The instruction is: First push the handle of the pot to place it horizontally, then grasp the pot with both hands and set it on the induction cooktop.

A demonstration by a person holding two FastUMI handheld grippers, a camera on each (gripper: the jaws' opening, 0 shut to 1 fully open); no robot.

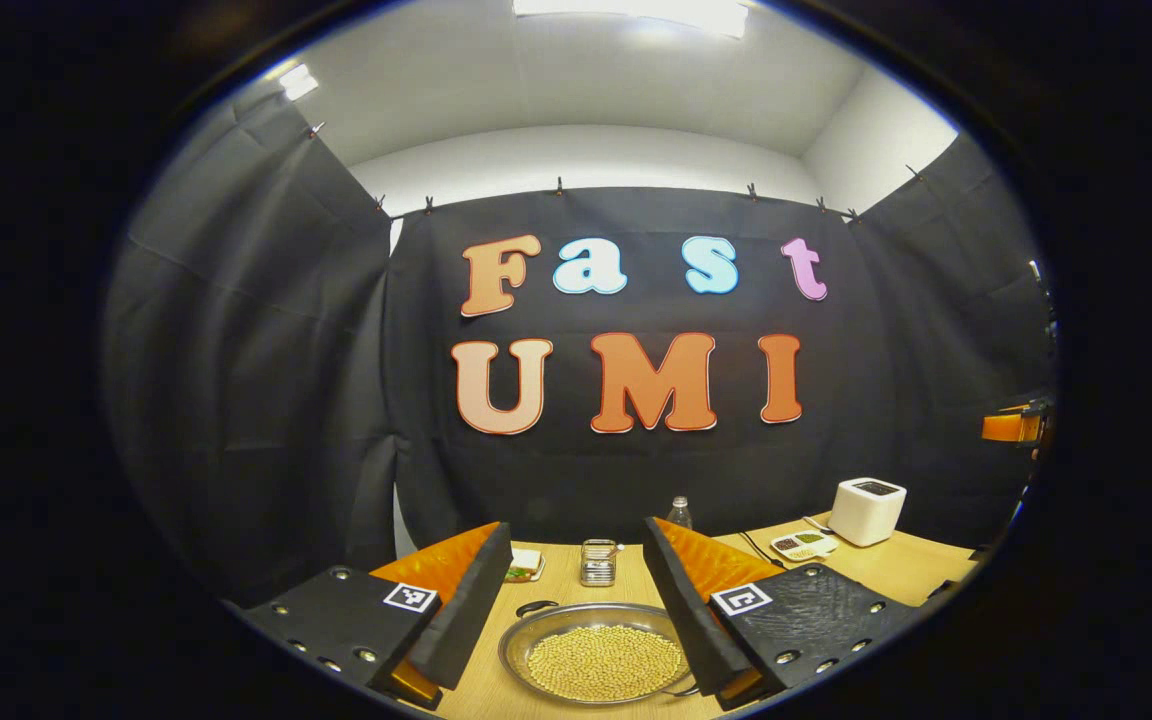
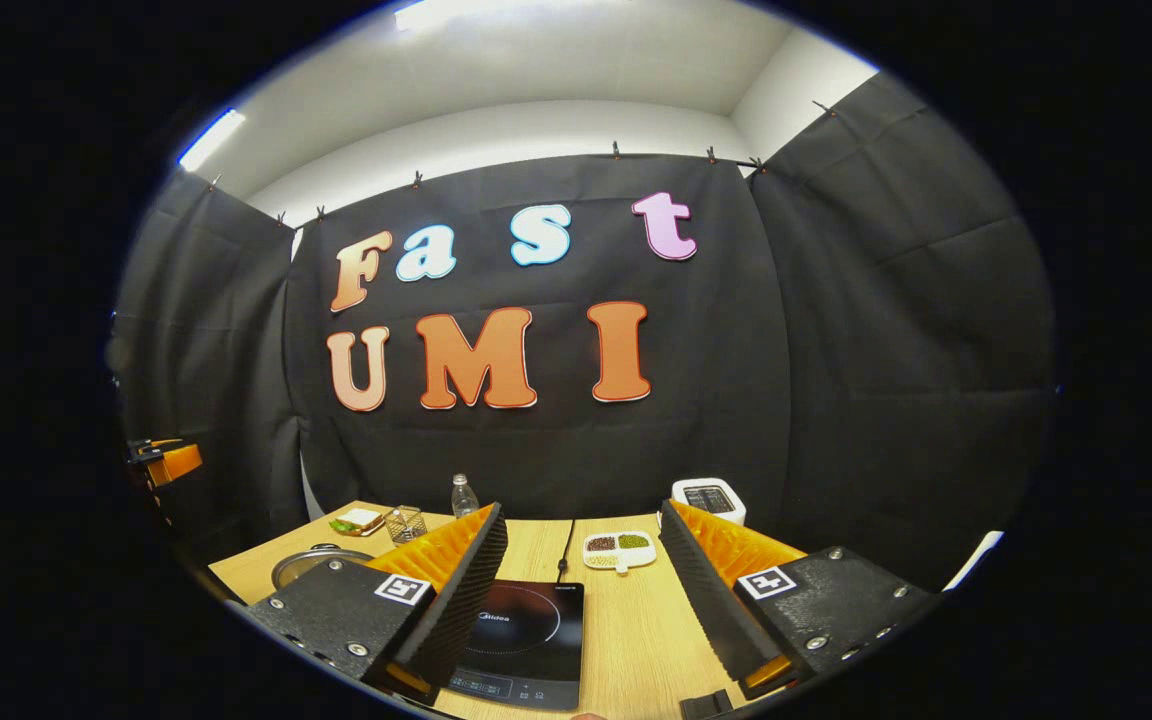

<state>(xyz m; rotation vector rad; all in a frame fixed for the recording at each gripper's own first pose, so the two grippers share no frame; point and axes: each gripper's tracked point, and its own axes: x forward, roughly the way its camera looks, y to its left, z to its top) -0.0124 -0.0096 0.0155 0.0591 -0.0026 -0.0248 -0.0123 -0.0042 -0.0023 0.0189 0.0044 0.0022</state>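
Left gripper wide above the pot; right gripper wide over the induction cooktop, bare worktop alongside.

both the left hand-held gripper and the right hand-held gripper are held level, fingers spread wide.

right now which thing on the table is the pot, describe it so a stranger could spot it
On the wooden table, in front of the left gripper, sits the pot: a shallow, round metal pan. Unlike the small wire basket and the plastic bottle behind it, it is wide, low and full of pale yellow beans.
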